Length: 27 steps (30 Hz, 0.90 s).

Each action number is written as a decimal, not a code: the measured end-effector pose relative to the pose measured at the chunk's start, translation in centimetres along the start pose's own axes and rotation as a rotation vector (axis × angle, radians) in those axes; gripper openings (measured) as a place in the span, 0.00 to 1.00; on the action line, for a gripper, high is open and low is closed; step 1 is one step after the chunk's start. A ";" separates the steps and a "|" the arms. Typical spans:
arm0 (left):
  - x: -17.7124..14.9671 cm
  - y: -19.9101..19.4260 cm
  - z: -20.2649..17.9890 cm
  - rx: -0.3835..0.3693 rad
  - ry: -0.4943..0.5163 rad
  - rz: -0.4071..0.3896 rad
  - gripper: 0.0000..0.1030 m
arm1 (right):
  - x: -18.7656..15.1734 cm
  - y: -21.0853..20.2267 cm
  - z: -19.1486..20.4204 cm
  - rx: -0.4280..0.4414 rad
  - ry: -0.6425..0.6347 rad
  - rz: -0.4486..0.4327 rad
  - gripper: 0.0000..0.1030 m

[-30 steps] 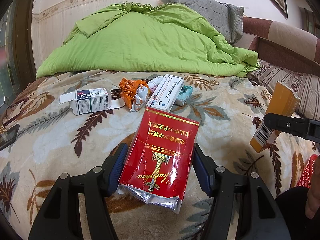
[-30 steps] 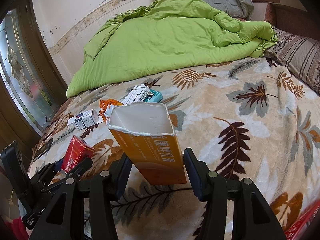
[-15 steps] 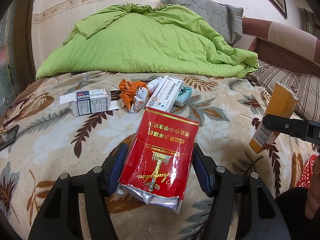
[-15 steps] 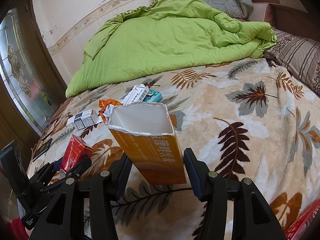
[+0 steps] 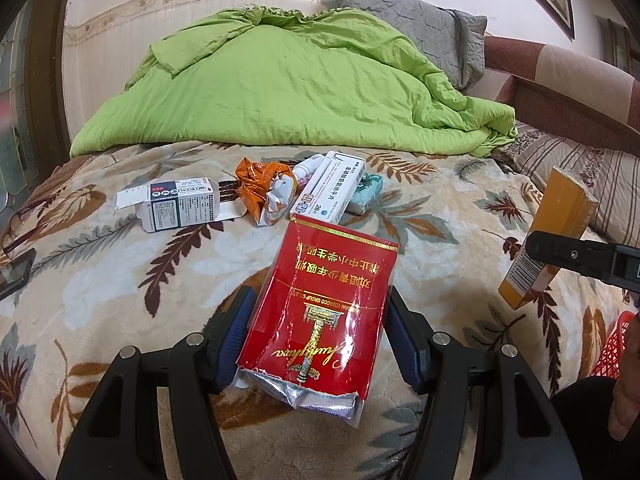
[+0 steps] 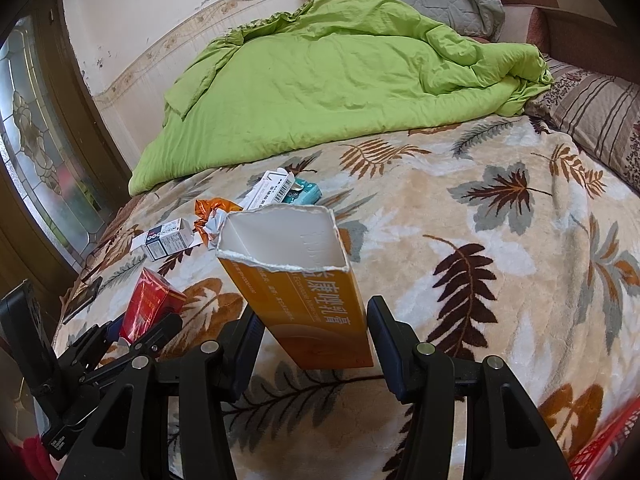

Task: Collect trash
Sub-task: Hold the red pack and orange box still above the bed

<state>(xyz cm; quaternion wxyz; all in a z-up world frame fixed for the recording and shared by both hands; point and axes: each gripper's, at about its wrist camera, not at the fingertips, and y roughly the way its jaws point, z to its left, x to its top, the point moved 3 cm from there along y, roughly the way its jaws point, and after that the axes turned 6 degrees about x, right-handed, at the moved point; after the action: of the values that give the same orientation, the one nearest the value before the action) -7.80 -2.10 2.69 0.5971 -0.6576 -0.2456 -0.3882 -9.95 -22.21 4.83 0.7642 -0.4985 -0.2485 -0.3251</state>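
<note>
Plainly, each gripper was loaded with one piece of trash, lifted clear of the bed. The left gripper [image 5: 318, 340] was clamped on a red cigarette pack [image 5: 320, 312], its blue pads pressing the pack's two long sides, torn foil end toward the camera; gripping across the narrow width probably kept the soft pack from buckling. The right gripper [image 6: 314, 334] was closed on the lower end of an orange carton [image 6: 300, 280], whose torn open mouth pointed up and away, so the stiff closed end took the squeeze. Both grippers pointed forward and down over the leaf-print blanket [image 5: 100, 280], side by side, the left one visible low in the right wrist view. A red basket [image 5: 612, 344] showed at the right edge, likely the bin for both items. Farther out, uncollected trash lay clustered on the blanket: a white-and-blue box [image 5: 180, 208], a crumpled orange wrapper [image 5: 262, 190], a long white medicine box [image 5: 330, 188] and a teal packet [image 5: 366, 196] touching it. Beyond lay a green quilt [image 5: 288, 88].
</note>
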 end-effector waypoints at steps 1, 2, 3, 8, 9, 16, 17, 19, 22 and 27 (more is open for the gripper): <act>0.0 0.0 0.0 -0.001 0.001 -0.001 0.61 | 0.0 0.0 0.0 0.000 0.000 0.000 0.55; -0.1 0.0 0.0 0.000 0.000 -0.001 0.61 | 0.0 0.0 0.1 0.000 -0.002 0.000 0.55; -0.1 0.0 0.0 0.000 -0.001 -0.001 0.61 | 0.0 0.0 0.1 0.000 -0.003 0.001 0.55; 0.0 0.0 -0.1 -0.001 -0.003 -0.004 0.61 | 0.0 0.0 0.0 -0.004 -0.004 -0.001 0.55; 0.0 -0.1 -0.1 -0.002 -0.003 -0.005 0.61 | 0.0 0.1 0.0 -0.005 -0.003 -0.001 0.55; 0.0 -0.1 -0.1 -0.002 -0.002 -0.006 0.61 | 0.0 0.0 -0.2 -0.007 -0.005 -0.002 0.55; 0.0 0.0 -0.3 -0.001 0.000 -0.006 0.61 | 0.0 0.1 0.0 -0.005 -0.005 -0.001 0.55; -0.1 -0.1 -0.1 -0.001 -0.004 -0.005 0.61 | 0.0 0.1 0.0 -0.006 -0.004 -0.001 0.55; -0.1 -0.1 -0.2 0.000 -0.004 -0.004 0.61 | 0.0 0.1 0.0 -0.004 -0.004 -0.003 0.55; -0.1 -0.1 -0.2 -0.001 -0.002 -0.005 0.61 | -0.1 0.0 -0.2 -0.002 0.002 -0.010 0.55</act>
<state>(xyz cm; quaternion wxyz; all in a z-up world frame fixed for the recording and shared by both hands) -7.96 -2.24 2.67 0.5955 -0.6576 -0.2478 -0.3893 -10.01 -22.36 4.74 0.7622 -0.4977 -0.2499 -0.3299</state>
